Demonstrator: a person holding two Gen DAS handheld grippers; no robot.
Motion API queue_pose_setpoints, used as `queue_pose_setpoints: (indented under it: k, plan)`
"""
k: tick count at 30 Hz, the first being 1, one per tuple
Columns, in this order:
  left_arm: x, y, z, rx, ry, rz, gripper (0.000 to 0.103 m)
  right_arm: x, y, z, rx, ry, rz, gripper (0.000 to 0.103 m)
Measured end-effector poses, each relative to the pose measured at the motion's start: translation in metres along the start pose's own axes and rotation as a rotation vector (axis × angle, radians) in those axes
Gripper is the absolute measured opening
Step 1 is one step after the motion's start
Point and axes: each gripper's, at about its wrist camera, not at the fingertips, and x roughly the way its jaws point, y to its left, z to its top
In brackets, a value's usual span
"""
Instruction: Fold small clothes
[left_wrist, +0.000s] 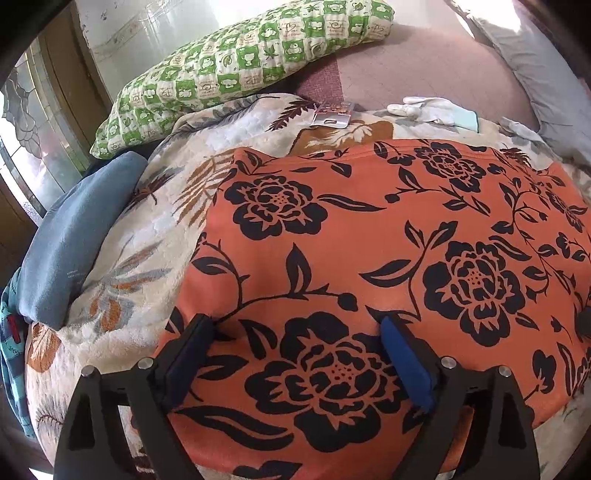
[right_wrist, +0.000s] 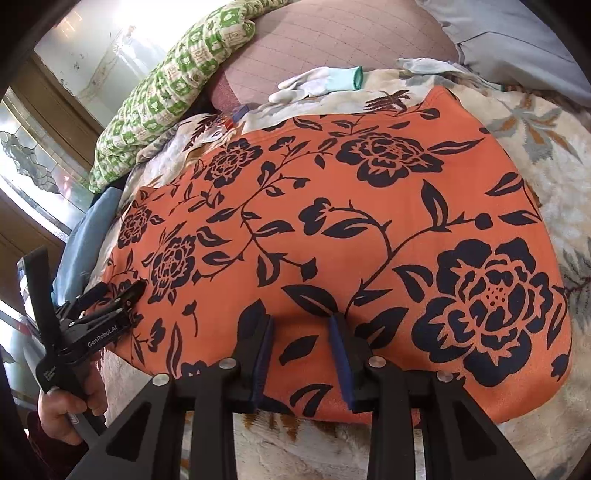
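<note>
We are looking at an orange garment (right_wrist: 332, 206) printed with black roses and leafy vines, lying flat and smooth on a cream leaf-print blanket (left_wrist: 122, 280). Its long axis is running left to right across the blanket in the right wrist view, with one short end sitting toward the green checked pillow (left_wrist: 236, 62) and the blue folded cloth (left_wrist: 74, 236). Which end is the neck or hem we cannot tell.

We are holding the left gripper (left_wrist: 295, 328) over the garment's near edge, at the end closer to the blue folded cloth, jaws standing wide apart, nothing clamped, fabric lying loose beneath them. A hand (right_wrist: 64, 410) is gripping its handle.

The right gripper (right_wrist: 301, 325) is sitting at the same near edge, further from the pillow, jaws partly apart with fabric lying between the pads; whether they are pinching it we cannot tell.

A white glove (left_wrist: 432, 109) is lying on the blanket just past the garment's far edge.
</note>
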Motion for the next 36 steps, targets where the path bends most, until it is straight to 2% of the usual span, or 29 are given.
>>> queue_pose_setpoints:
  k: [5, 8, 10, 12, 14, 18, 22, 25, 30, 32, 36]
  plan:
    - [0.001, 0.000, 0.000, 0.003, -0.006, 0.003, 0.093, 0.000, 0.001, 0.000, -0.015, 0.002, -0.001, 0.037]
    - [0.001, -0.001, -0.001, 0.007, -0.010, 0.005, 0.094, 0.000, 0.002, 0.000, -0.021, 0.002, 0.002, 0.041]
    - [0.001, -0.001, -0.002, 0.011, -0.018, 0.008, 0.095, 0.001, 0.005, -0.001, -0.037, 0.002, 0.028, 0.057]
    - [0.002, -0.001, -0.003, 0.011, -0.023, 0.016, 0.099, 0.002, 0.013, -0.004, -0.079, 0.002, 0.023, 0.064]
    - [0.003, 0.002, -0.003, -0.006, -0.016, 0.010, 0.099, 0.002, 0.020, -0.006, -0.115, -0.010, -0.012, 0.065]
    - [-0.009, 0.016, -0.001, -0.043, 0.028, -0.052, 0.099, -0.008, 0.015, -0.005, -0.087, -0.017, 0.000, 0.063]
    - [-0.032, 0.044, -0.006, -0.127, 0.018, -0.100, 0.099, -0.060, -0.031, 0.003, 0.070, -0.135, 0.040, 0.064]
    - [-0.043, 0.073, -0.010, -0.218, 0.030, -0.104, 0.099, -0.099, -0.086, 0.000, 0.216, -0.203, -0.017, 0.064]
    - [-0.031, 0.108, -0.034, -0.394, 0.132, -0.222, 0.099, -0.116, -0.149, -0.017, 0.403, -0.156, 0.031, 0.064]
    - [-0.026, 0.114, -0.039, -0.441, 0.156, -0.252, 0.099, -0.113, -0.160, -0.022, 0.444, -0.146, 0.088, 0.064]
    - [-0.018, 0.114, -0.044, -0.503, 0.171, -0.304, 0.099, -0.094, -0.172, -0.028, 0.536, -0.067, 0.180, 0.064]
